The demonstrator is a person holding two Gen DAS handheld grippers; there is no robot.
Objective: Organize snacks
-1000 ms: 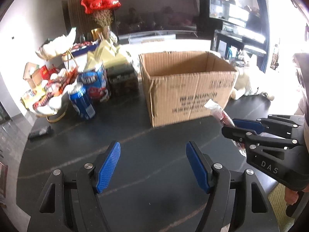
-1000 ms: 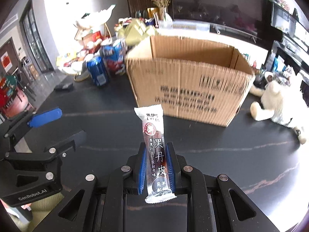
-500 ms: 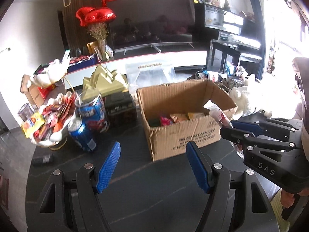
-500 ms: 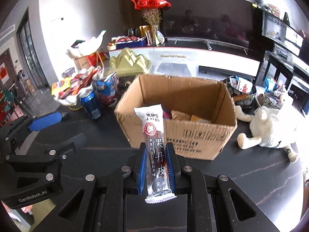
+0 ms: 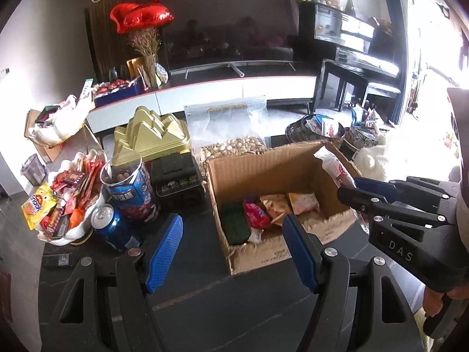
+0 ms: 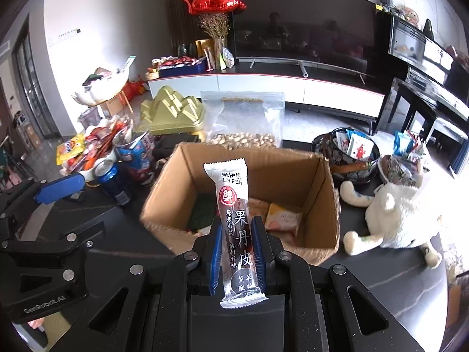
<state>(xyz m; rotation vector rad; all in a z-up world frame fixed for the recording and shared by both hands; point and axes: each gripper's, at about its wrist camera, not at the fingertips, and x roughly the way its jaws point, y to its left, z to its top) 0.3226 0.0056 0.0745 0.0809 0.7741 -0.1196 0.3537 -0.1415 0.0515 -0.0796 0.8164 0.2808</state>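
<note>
Right tool (image 6: 236, 249) angled over box (image 6: 328, 205)

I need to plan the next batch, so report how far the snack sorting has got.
Done: several packets already lie in the cardboard box. In hand: the right gripper is shut on a long snack stick, held over the box's near edge. The left gripper is open and empty. Left: a heaped white dish of snacks and a blue can sit beside the box.
</note>
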